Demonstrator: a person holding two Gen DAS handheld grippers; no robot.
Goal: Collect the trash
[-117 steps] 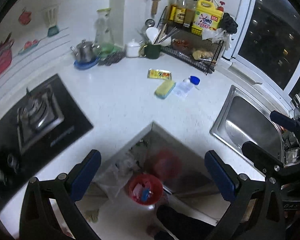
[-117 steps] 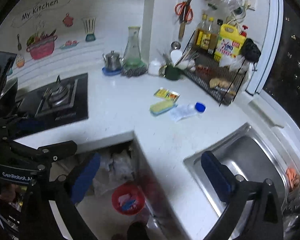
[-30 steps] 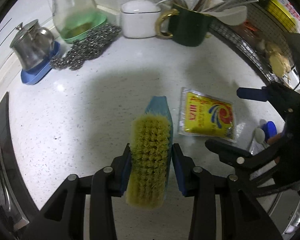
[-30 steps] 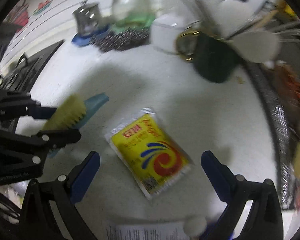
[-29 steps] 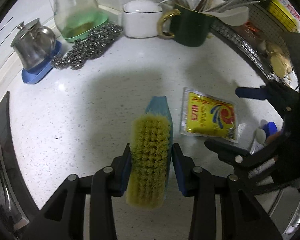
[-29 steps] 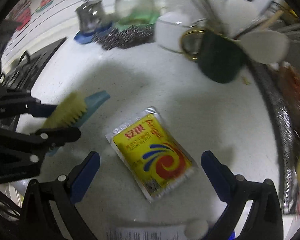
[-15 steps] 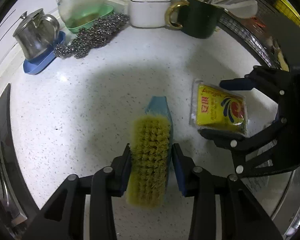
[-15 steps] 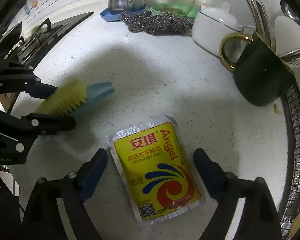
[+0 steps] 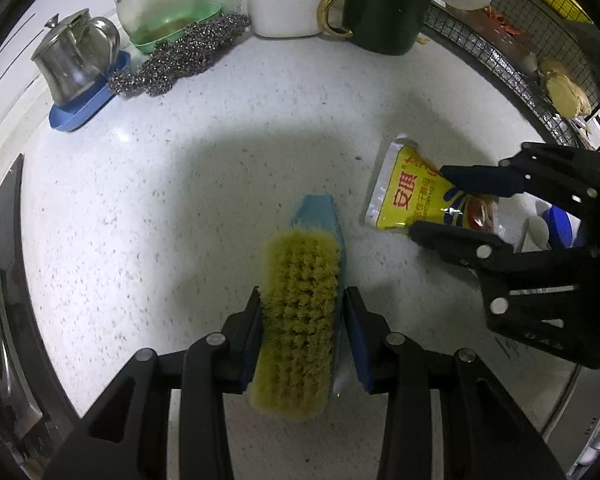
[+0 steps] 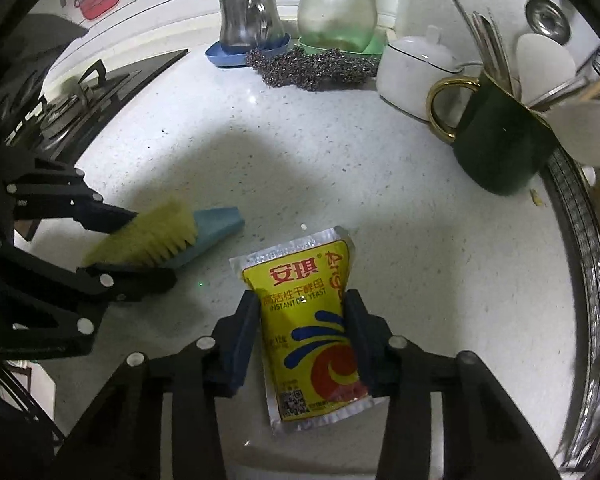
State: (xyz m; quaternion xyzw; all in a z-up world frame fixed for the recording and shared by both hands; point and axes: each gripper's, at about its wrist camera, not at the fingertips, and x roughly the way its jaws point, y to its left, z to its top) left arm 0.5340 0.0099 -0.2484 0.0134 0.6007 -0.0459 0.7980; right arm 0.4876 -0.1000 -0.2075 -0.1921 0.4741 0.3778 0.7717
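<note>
A yellow instant-yeast packet [image 10: 304, 280] lies on the white speckled counter [image 10: 340, 168]. My right gripper [image 10: 302, 312] straddles it, jaws closing, and both blue pads press its long edges so the foil buckles. The left wrist view has the same packet [image 9: 404, 196] at the right, between the right gripper's [image 9: 430, 200] dark fingers. My left gripper [image 9: 303, 296] is shut on a scrub brush [image 9: 296, 272] with yellow bristles and a teal body, held just over the counter. From the right wrist, the brush [image 10: 148, 240] and left gripper [image 10: 140, 248] sit to the packet's left.
Along the back stand a steel teapot on a blue dish [image 10: 248, 20], a glass carafe [image 10: 336, 4], steel scourers [image 10: 312, 66], a white lidded pot [image 10: 412, 68] and a dark green mug of utensils [image 10: 496, 148]. A hob [image 10: 80, 96] lies left, a wire rack [image 9: 500, 40] right.
The right gripper has come down over the yeast packet and its jaws have narrowed from wide apart onto the packet's edges. The left gripper still holds the brush in about the same spot.
</note>
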